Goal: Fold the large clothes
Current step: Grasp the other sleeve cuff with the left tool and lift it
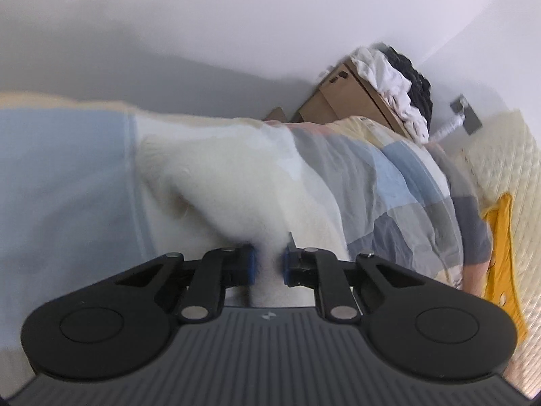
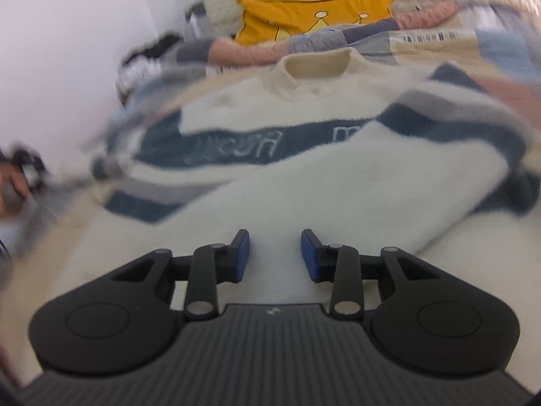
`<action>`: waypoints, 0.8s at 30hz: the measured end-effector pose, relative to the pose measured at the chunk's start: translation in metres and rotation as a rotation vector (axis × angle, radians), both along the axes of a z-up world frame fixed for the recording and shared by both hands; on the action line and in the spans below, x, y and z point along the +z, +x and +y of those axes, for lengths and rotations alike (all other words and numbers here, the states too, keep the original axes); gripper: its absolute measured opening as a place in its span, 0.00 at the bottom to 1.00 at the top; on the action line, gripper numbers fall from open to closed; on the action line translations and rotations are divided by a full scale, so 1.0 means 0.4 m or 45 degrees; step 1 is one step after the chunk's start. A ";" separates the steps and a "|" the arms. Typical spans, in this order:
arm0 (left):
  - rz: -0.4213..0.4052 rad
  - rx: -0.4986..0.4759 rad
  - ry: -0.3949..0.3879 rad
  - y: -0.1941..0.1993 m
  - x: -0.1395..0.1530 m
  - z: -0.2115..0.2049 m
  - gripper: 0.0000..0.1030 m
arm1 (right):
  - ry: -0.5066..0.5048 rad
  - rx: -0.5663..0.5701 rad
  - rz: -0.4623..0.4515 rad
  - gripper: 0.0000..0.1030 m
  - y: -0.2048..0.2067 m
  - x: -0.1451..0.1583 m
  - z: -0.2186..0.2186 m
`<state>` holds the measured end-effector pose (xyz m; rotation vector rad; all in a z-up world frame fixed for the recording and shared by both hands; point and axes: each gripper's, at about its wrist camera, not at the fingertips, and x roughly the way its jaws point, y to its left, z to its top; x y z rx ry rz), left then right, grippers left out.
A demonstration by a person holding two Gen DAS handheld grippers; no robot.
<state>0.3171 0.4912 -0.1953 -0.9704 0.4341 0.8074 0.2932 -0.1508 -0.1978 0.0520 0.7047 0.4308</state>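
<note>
A cream knit sweater [image 2: 304,108] with a dark blue band and lettering lies spread on the patchwork quilt [image 2: 422,39], collar toward the far side. My right gripper [image 2: 275,255] sits at its near hem; cream knit fills the gap between the blue pads and is held there. In the left wrist view the same sweater [image 1: 219,176] rises in a bunched peak into my left gripper [image 1: 268,264], whose pads are shut on a pinch of the fabric. The rest of that view is blurred.
A yellow pillow [image 2: 304,10] leans on the quilted cream headboard [image 1: 507,162]. Beyond the bed stands a cardboard box [image 1: 338,98] piled with white and black clothes [image 1: 395,77]. White walls close in behind. A person's hand [image 2: 13,182] shows blurred at the left edge.
</note>
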 end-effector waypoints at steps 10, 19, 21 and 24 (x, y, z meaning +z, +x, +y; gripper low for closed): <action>0.047 -0.111 0.085 0.016 0.095 -0.003 0.15 | -0.105 0.013 -0.028 0.35 0.011 -0.011 0.026; 0.061 -0.297 0.376 0.048 0.327 -0.204 0.15 | -0.177 -0.032 -0.086 0.35 -0.015 0.024 0.012; 0.058 -0.346 0.496 0.059 0.391 -0.284 0.15 | -0.136 -0.055 -0.080 0.35 -0.022 0.041 -0.013; 0.018 -0.421 0.597 0.069 0.477 -0.396 0.15 | -0.104 -0.071 -0.109 0.35 -0.040 0.065 -0.046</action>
